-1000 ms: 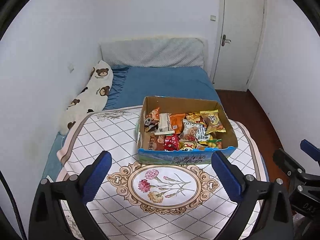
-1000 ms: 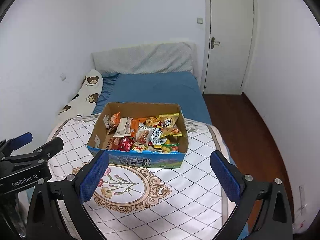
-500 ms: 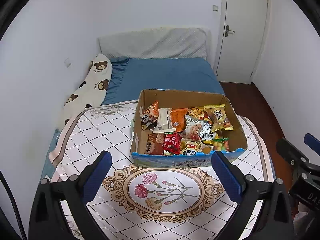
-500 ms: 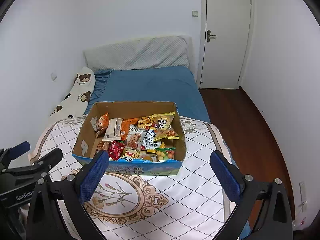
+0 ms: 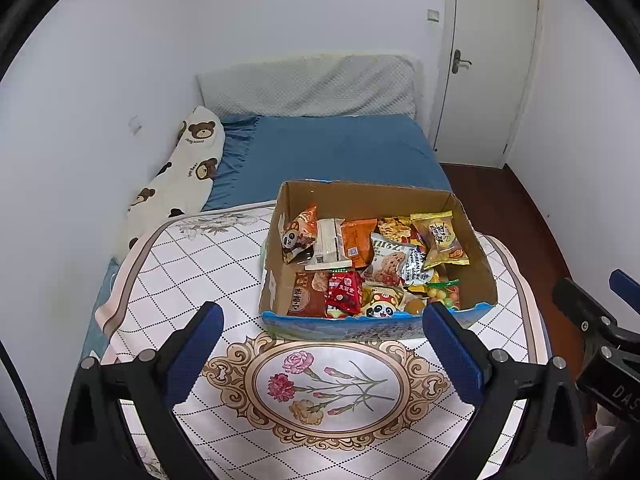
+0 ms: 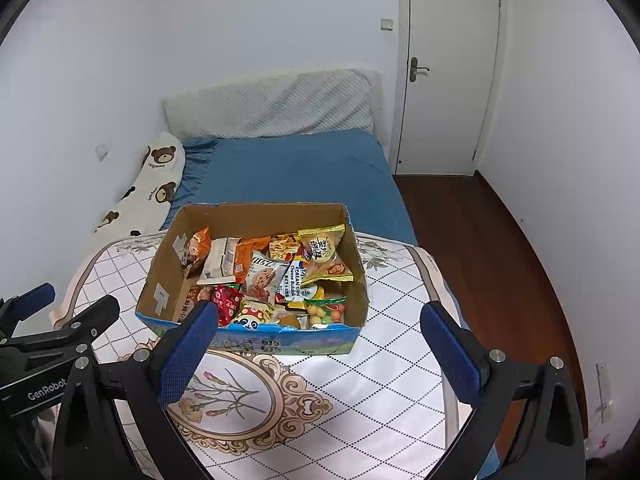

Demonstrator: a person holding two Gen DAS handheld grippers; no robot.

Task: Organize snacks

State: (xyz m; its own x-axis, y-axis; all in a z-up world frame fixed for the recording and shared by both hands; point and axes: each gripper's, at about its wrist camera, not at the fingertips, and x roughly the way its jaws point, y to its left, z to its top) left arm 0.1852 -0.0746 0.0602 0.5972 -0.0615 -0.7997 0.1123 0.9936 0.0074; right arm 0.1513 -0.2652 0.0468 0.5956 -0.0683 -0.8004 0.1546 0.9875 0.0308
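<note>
A cardboard box (image 5: 360,196) (image 6: 264,212) with a blue printed front stands on a white patterned cloth, filled with several snack packets. Among them are a red packet (image 5: 345,291) (image 6: 226,302), a yellow packet (image 5: 439,238) (image 6: 322,250) and an orange panda bag (image 5: 298,234). My left gripper (image 5: 322,354) hovers open in front of the box, holding nothing. In the right wrist view my right gripper (image 6: 316,354) is also open and holds nothing, just short of the box front. Each gripper shows at the edge of the other's view.
The white quilted cloth with a flower medallion (image 5: 328,384) (image 6: 224,392) covers the near end of a bed with a blue sheet (image 5: 332,152). A bear-print pillow (image 5: 180,176) lies along the left wall. Wooden floor (image 6: 480,248) and a white door (image 6: 448,72) are at the right.
Both grippers have moved forward and risen, so the box looks nearer and I see more steeply into it. The fingers' spread is unchanged and no snack has moved.
</note>
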